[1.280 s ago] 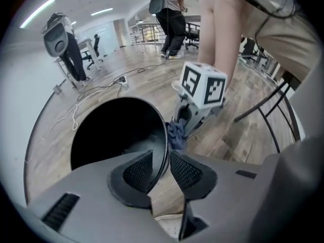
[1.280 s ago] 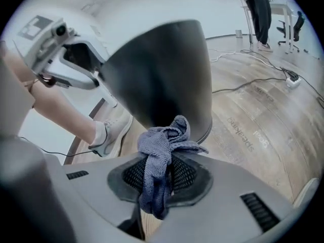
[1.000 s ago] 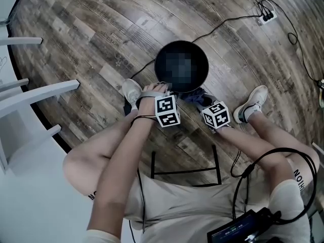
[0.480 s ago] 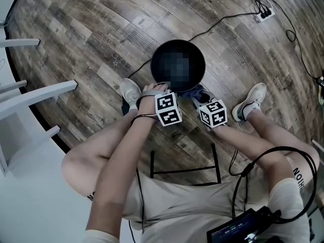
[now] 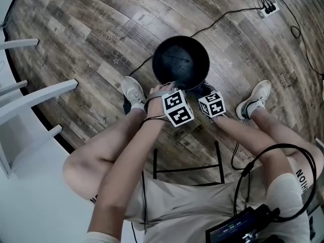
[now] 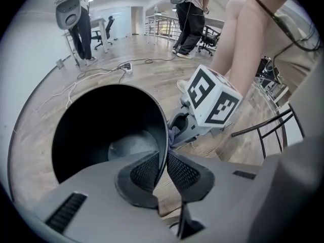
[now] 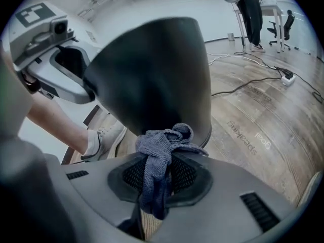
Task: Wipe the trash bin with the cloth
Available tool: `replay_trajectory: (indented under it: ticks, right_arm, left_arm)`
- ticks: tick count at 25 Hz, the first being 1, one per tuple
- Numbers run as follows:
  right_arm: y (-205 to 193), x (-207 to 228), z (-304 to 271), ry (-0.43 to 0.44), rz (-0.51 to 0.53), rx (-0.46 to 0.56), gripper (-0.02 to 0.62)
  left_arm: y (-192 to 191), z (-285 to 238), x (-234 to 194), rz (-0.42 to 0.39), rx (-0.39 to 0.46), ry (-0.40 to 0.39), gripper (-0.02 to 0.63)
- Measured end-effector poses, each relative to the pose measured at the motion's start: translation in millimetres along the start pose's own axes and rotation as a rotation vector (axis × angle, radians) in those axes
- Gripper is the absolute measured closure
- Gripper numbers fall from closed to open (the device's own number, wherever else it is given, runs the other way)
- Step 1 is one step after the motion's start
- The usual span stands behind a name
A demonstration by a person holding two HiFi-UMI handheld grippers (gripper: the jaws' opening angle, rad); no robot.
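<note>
Trash bin (image 5: 180,59) rim, 7 o'clock: left tool (image 6: 161,172) jaws, just closing, pinch it. Right tool (image 7: 159,173) clamps blue cloth (image 7: 157,151) at 5 o'clock; marker cubes (image 5: 177,108) hide both jaws overhead.

The trash bin (image 5: 180,65) looks smooth, faintly glossy, the cloth (image 7: 157,156) coarsely knitted, the floor (image 5: 91,29) wood-grained.

Grey L tongs (image 6: 162,168) + R tongs (image 7: 158,172), black mesh pads (image 6: 146,172), b/w marker cubes (image 5: 177,108); white sneakers (image 5: 132,91), beige top (image 5: 187,206), black cables (image 5: 283,146).

Trash bin (image 7: 152,70) base (part, seemingly) behind cloth (image 7: 161,148)
</note>
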State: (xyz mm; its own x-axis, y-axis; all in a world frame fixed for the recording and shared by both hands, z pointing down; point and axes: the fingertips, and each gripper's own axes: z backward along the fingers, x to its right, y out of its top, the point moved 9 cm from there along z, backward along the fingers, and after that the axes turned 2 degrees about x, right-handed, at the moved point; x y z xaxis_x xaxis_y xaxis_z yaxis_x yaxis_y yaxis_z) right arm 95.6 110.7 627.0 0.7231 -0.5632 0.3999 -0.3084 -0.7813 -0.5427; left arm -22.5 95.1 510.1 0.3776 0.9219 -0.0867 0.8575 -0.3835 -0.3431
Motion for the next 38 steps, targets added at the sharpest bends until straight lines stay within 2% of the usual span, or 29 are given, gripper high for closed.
replay_trajectory:
  ticks: [11, 21, 24, 28, 35, 38]
  right_arm:
    - [-24.0, 36.5, -59.6, -0.085, 0.044, -0.128, 0.518]
    - [-24.3, 45.6, -62.5, -0.077, 0.023, -0.175, 0.518]
    - [-21.1, 43.3, -51.7, -0.093, -0.021, -0.159, 0.518]
    - [-13.7, 27.6, -25.8, -0.054, -0.036, -0.136, 0.518]
    - [13.4, -15.5, 27.2, 0.051, 0.017, -0.061, 0.518]
    - [21.5, -30.1, 45.0, 0.073, 0.031, -0.03, 0.518]
  left_arm:
    - [8.1, -2.5, -3.5, 0.138, -0.008, 0.0, 0.546]
    - [7.7, -4.0, -2.5, 0.16, -0.004, 0.016, 0.546]
    - [6.6, -2.5, -2.4, 0.161, 0.009, 0.036, 0.545]
    - [14.1, 8.3, -0.4, 0.113, 0.026, 0.083, 0.52]
    - [1.8, 22.0, -0.4, -0.104, 0.035, 0.126, 0.466]
    - [-8.8, 18.4, 0.2, -0.16, 0.006, 0.129, 0.466]
